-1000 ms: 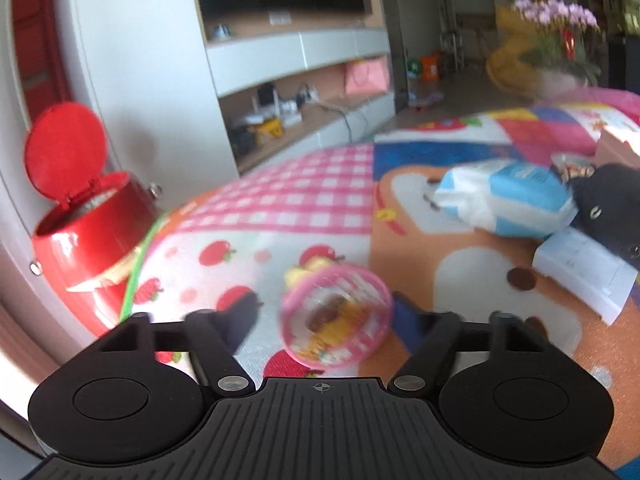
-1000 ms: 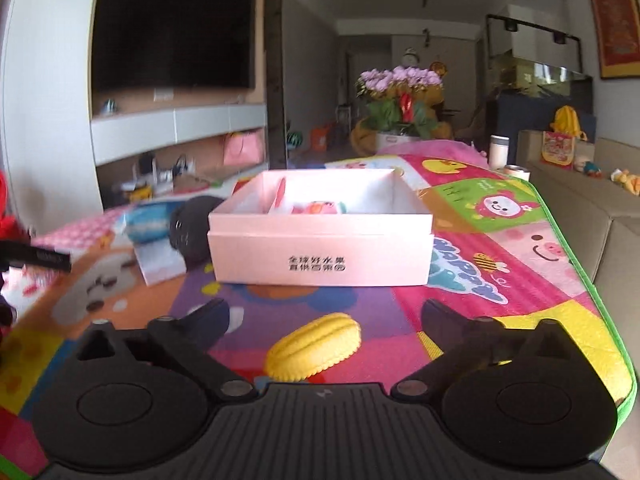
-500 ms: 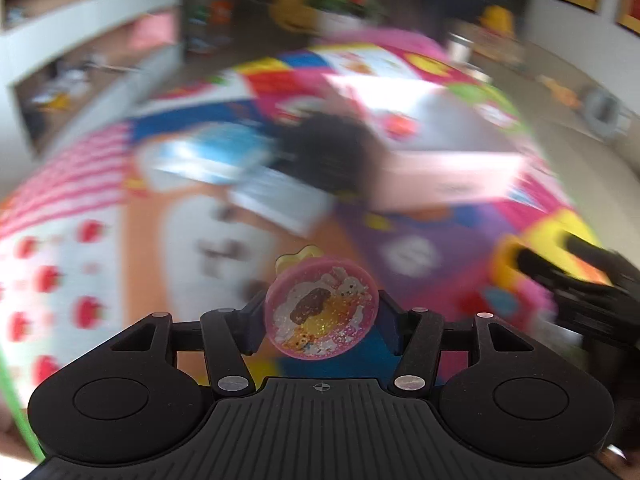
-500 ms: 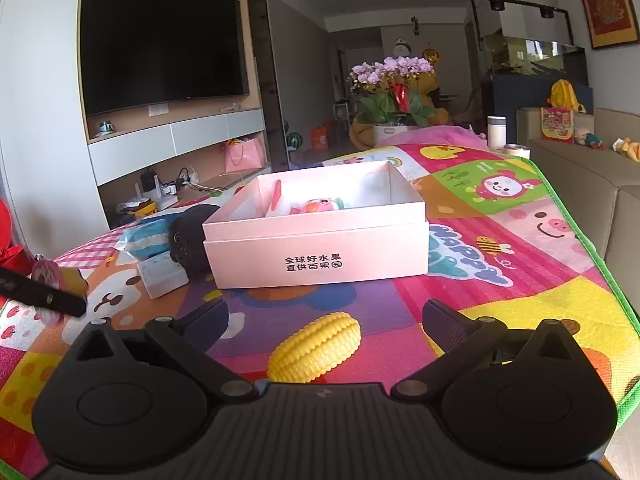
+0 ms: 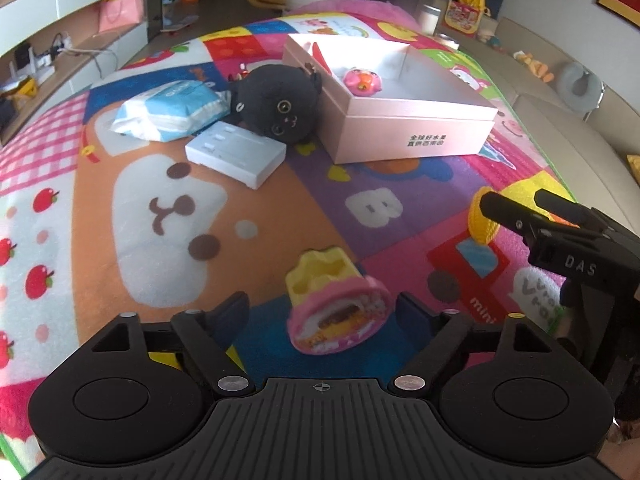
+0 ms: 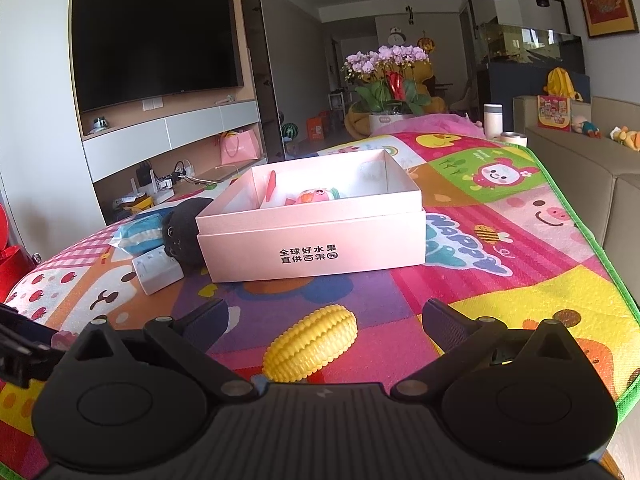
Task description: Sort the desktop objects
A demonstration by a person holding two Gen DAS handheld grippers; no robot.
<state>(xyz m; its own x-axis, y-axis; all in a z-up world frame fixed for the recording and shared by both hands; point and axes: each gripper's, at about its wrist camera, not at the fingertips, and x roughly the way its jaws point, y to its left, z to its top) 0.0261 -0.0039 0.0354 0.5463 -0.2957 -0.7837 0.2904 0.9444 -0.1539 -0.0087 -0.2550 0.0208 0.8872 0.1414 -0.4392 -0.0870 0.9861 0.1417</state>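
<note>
- Change: half a second ago our left gripper (image 5: 320,312) was clamped on the pink round toy (image 5: 338,312); now its jaws are opening and the toy sits tilted between them, the pads clear of it.
- Meaning: we judge this a release onto the patterned surface (image 5: 200,216), well short of the pink box (image 5: 408,128), so the toy is not yet sorted.
- Right gripper (image 6: 324,316): jaws apart and holding nothing, with the yellow corn toy (image 6: 310,350) on the surface between them; we cannot tell whether a pad touches it.
</note>
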